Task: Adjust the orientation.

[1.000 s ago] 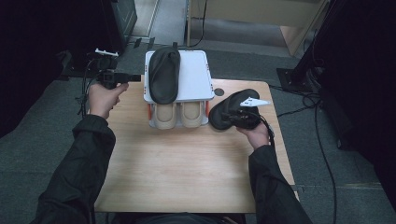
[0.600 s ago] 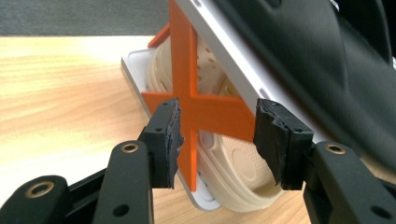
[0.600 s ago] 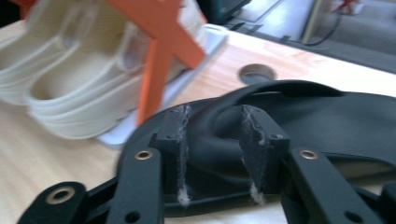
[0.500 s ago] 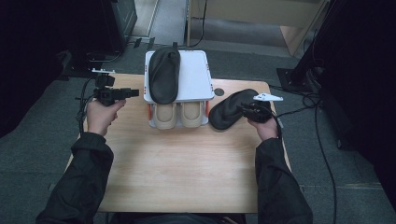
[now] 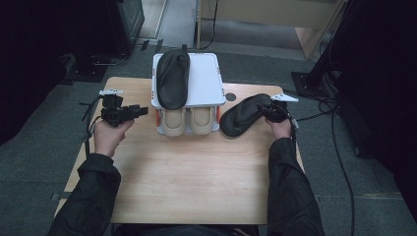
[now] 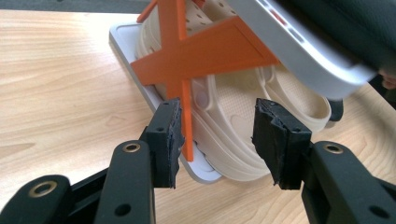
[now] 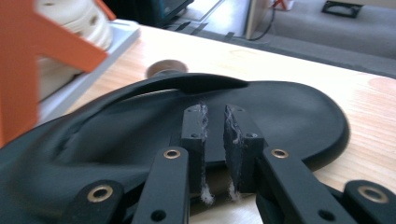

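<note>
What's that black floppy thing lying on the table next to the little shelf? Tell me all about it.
It is a black slipper, flat, matte and rubbery-looking, lying on the wooden table right of the white shoe rack. Its rounded toe end points up-right in the high view. The right gripper, its jaws just closing, pinches the slipper's thin side wall.
</note>
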{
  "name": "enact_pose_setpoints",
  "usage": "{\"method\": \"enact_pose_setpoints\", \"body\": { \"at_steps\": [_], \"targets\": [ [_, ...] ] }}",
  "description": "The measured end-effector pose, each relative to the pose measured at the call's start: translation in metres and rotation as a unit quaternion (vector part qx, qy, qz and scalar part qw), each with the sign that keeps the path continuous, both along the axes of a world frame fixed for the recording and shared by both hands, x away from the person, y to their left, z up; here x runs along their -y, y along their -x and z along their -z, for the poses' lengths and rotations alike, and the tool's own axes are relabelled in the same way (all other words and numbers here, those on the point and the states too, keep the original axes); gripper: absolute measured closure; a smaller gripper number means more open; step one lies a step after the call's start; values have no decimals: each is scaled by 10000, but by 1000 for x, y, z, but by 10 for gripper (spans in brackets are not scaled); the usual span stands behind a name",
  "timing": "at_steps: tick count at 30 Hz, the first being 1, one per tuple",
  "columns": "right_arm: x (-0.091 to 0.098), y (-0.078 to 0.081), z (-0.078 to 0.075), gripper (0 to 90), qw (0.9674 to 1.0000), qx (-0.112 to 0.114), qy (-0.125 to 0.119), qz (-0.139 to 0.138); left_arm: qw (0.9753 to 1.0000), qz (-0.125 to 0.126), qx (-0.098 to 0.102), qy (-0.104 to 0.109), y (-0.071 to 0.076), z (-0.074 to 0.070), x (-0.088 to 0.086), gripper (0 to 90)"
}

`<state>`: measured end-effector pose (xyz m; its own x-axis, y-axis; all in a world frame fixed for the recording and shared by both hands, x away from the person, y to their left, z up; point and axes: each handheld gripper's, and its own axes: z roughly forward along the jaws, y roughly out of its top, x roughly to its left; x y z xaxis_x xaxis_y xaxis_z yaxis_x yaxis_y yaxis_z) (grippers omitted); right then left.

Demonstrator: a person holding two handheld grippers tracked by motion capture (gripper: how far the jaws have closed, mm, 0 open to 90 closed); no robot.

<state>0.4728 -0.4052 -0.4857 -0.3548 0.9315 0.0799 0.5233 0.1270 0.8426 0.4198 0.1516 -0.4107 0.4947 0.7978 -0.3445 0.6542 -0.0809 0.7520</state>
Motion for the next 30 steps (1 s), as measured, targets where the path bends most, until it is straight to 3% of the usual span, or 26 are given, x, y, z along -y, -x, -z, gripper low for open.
{"method": "enact_pose_setpoints", "body": {
  "at_steps": [1, 2, 7, 13, 26, 30],
  "targets": [
    [2, -6, 0, 781, 9995, -305, -36, 1, 10000, 30, 22, -9, 1, 1, 0, 521],
    [3, -10, 0, 781, 9990, -414, -177, 11, 10000, 43, 12, -16, 3, 3, 1, 522],
    [0, -18, 1, 782, 9985, -473, 280, -28, 9999, 95, 43, -25, 6, 7, 2, 523],
    [4, -10, -1, 796, 9964, -802, 286, -53, 9997, 167, 191, 22, 11, 9, 0, 524],
    [1, 7, -3, 801, 9942, -951, 278, -429, 9998, 152, 143, 7, 11, 14, -5, 527],
    [-2, 14, -5, 790, 9944, -889, 246, -523, 9999, 131, 96, -9, 10, 16, -6, 528]
  ]
}}
